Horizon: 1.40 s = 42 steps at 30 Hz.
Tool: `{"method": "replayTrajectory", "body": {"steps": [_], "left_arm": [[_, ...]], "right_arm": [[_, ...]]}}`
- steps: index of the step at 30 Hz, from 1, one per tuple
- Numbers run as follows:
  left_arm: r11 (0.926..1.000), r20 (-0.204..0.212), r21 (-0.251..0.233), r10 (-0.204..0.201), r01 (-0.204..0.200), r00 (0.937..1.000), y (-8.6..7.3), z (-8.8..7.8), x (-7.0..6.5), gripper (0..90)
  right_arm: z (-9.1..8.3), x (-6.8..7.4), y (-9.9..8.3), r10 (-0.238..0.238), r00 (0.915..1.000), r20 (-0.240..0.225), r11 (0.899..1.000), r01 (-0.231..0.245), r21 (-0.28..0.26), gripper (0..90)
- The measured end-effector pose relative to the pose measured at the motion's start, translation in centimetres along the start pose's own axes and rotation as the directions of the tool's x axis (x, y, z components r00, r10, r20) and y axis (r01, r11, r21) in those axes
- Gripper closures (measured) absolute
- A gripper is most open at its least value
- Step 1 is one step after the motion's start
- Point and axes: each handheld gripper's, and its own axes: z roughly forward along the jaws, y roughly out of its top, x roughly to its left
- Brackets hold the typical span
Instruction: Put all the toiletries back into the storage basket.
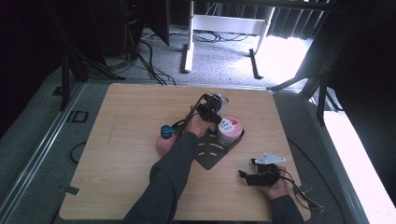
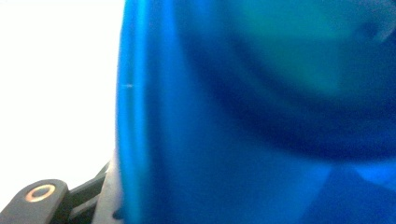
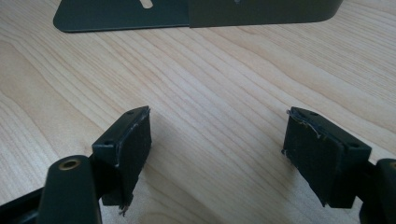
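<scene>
Your left gripper (image 1: pixel 215 103) has its fingers around a blue translucent container (image 2: pixel 243 121); whether they grip it, I cannot tell. Keep it upright near the black metal rack (image 1: pixel 212 151), easing it slowly. Your right gripper (image 3: pixel 217 154) rests on the wooden bench (image 1: pixel 121 140), fingers wide and empty.

I see a pale wood-grain table (image 3: pixel 224 84) with a smooth, matt finish. The dark rack (image 3: pixel 196 14) on it looks like matt sheet metal. The blue container (image 2: pixel 243 140) close to my left camera appears glossy, translucent plastic.

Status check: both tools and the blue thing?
Left tool at the blue container, grip unclear. Right tool open, nothing between its jaws, low over the table. Pink tub close beside the left.
</scene>
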Motion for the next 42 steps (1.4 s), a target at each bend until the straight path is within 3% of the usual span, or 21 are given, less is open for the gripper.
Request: {"method": "replayTrajectory", "body": {"steps": [9, 21, 30, 42], "left_arm": [[0.9999, 0.002, -0.013, -0.003, 0.003, 1.0, -0.1, -0.1, 0.0, 48.8], [0.9999, -0.001, 0.006, -0.009, 0.009, 1.0, -0.3, -0.3, 0.0, 46.4], [0.9994, -0.012, 0.029, -0.018, 0.019, 0.9998, -0.5, -0.7, -0.6, 42.2], [0.9992, -0.035, 0.026, -0.031, 0.032, 0.9989, -1.1, -1.6, -1.4, 41.5]], "right_arm": [[0.0, 0.0, 0.0, 0.0, 1.0, 0.0, 1.0, 0.0, 0.0, 22.9], [0.0, 0.0, 0.0, -0.001, 1.0, 0.001, 1.0, 0.001, 0.0, 22.9], [0.0, 0.0, 0.0, 0.0, 1.0, 0.0, 1.0, 0.0, 0.0, 22.9], [0.0, 0.0, 0.0, -0.001, 1.0, 0.001, 1.0, 0.001, 0.0, 22.9]]}}
